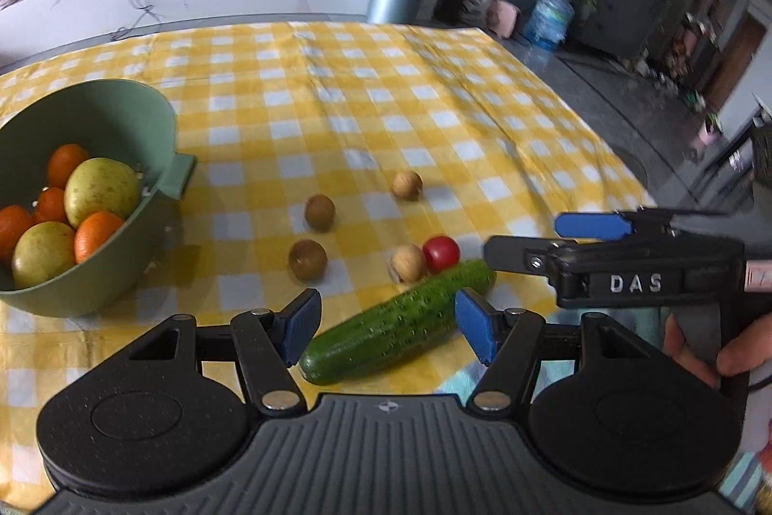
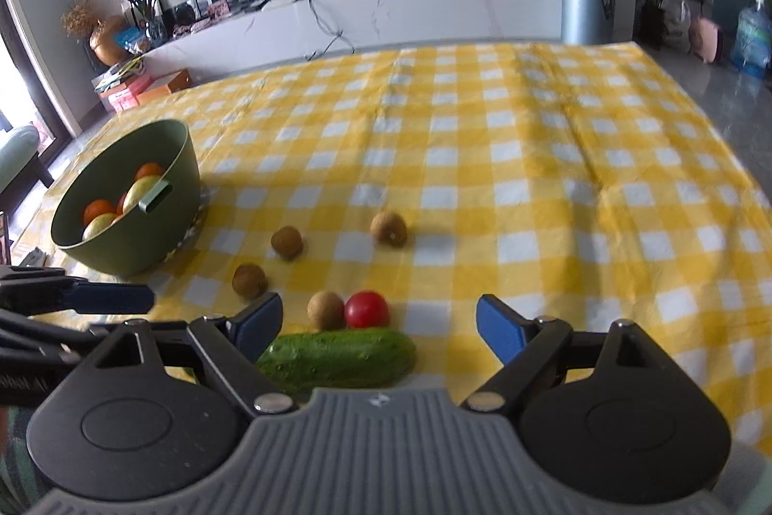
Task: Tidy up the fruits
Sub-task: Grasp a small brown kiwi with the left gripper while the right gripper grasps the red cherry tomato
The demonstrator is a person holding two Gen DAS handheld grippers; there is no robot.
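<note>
A green cucumber (image 1: 400, 317) (image 2: 337, 358) lies on the yellow checked cloth near the front edge. My left gripper (image 1: 388, 329) is open, its blue pads standing either side of the cucumber and apart from it. The right gripper (image 2: 381, 329) is open too, hovering over the cucumber's right end and a red tomato (image 2: 366, 310) (image 1: 441, 252). In the left wrist view the right gripper (image 1: 523, 236) comes in from the right. Several brown kiwis (image 1: 319, 212) (image 2: 287, 242) are scattered behind. A green bowl (image 1: 164, 114) (image 2: 183, 158) at left holds oranges (image 1: 67, 162) and pale pears (image 1: 101, 189).
The checked tablecloth (image 2: 530, 158) stretches far and right of the fruit. The table's right edge (image 1: 603, 129) drops to a grey floor. A hand (image 1: 699, 351) grips the right tool's handle. A blue pad (image 2: 111, 298) of the left gripper shows at the right wrist view's left.
</note>
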